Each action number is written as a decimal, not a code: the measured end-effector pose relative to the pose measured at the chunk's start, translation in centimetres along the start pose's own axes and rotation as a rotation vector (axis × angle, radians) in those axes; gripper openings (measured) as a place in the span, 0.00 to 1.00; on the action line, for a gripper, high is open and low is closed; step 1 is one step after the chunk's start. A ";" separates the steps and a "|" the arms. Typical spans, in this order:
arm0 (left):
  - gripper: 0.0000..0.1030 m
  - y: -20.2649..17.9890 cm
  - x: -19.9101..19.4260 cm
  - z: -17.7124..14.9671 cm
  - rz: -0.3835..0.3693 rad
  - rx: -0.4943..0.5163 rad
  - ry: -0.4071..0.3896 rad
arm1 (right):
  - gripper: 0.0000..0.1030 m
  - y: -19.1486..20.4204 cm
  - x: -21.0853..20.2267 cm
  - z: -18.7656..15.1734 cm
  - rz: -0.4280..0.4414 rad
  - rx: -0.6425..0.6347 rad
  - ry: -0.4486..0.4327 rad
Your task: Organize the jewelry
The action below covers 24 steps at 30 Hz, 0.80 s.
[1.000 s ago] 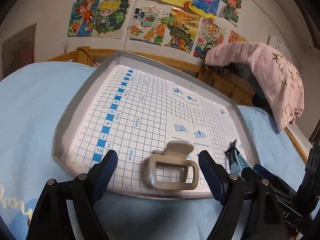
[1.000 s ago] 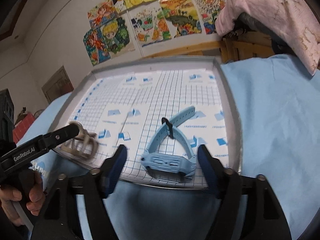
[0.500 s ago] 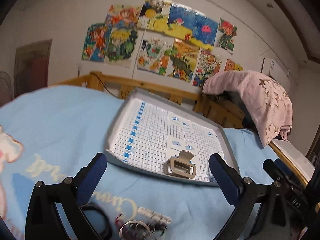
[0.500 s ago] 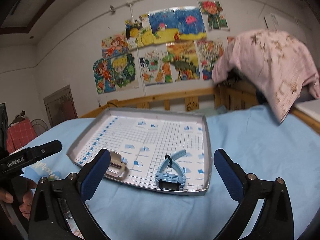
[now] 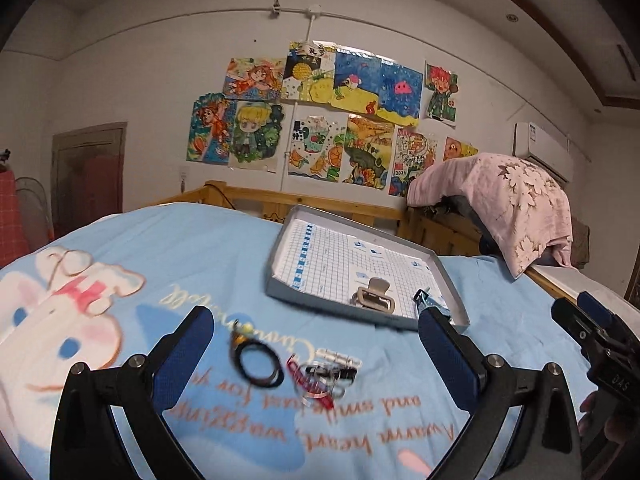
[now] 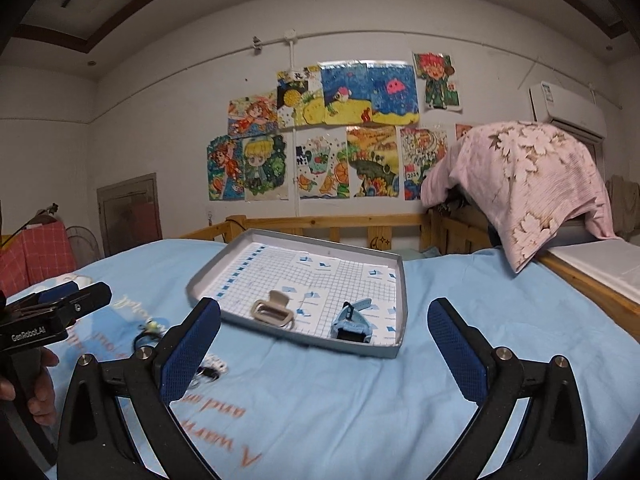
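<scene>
Left gripper [image 5: 312, 328]: spread wide, empty, above loose jewelry [image 5: 296, 364].
Right gripper [image 6: 324, 320]: spread wide, empty.
Tray [image 6: 296, 336]: holds clip [image 6: 272, 310], watch [image 6: 352, 322].

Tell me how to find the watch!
Look on the blue bed for the grey tray lined with grid paper. Two things lie near its front edge: the watch is the light blue one with a strap, right of the beige hair clip.

Colours, bed and tray
Grey tray [image 6: 403, 292] lined with blue-gridded white; beige hair claw [image 6: 272, 310]; pale-blue watch [image 6: 352, 320]; light-blue cartoon-print bedsheet [image 6: 500, 292].
</scene>
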<state>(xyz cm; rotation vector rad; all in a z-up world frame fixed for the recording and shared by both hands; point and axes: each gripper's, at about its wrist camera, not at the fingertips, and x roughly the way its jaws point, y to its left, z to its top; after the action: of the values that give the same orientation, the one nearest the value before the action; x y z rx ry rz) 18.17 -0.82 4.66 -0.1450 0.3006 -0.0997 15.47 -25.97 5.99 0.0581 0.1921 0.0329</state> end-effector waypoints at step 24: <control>1.00 2.5 -13.1 -6.3 0.100 0.031 -0.025 | 0.99 3.0 -12.7 -5.1 0.023 -0.017 0.028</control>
<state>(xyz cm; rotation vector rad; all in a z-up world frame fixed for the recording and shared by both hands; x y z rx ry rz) 3.99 2.41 2.12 -0.0998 0.2805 -0.0037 1.91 -23.15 3.59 0.0434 0.2193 0.0587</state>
